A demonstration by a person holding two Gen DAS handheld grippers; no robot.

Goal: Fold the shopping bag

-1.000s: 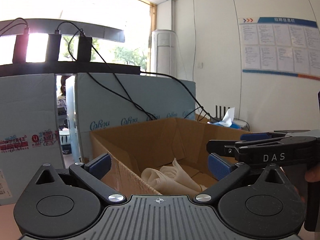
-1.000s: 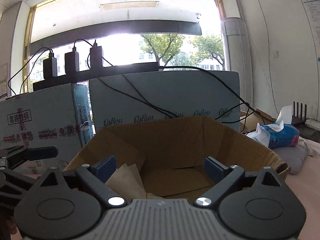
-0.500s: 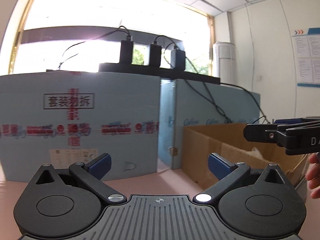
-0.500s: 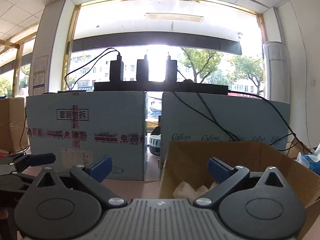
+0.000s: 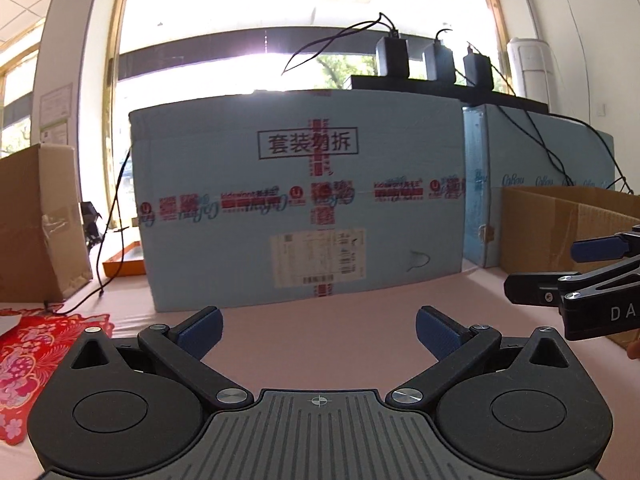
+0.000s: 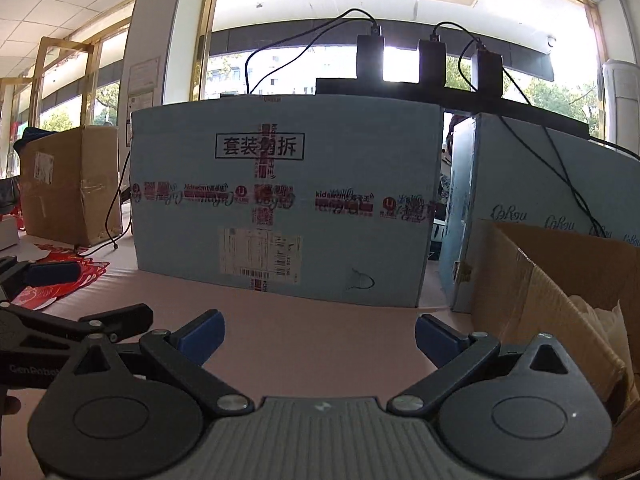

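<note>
Showing white crumpled material (image 6: 600, 320) inside the open carton (image 6: 560, 280), only the right view; both tools (image 5: 318, 330) (image 6: 320, 334) released.

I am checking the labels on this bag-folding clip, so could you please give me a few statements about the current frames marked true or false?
1. The left gripper is open and holds nothing. True.
2. The right gripper is shut on a bag. False: it is open and empty.
3. A light blue carton with red printed tape stands on the pink table ahead of both grippers. True.
4. The open brown cardboard box lies to the left of the right gripper. False: it is on the right.
5. A red patterned sheet lies at the table's left. True.
</note>
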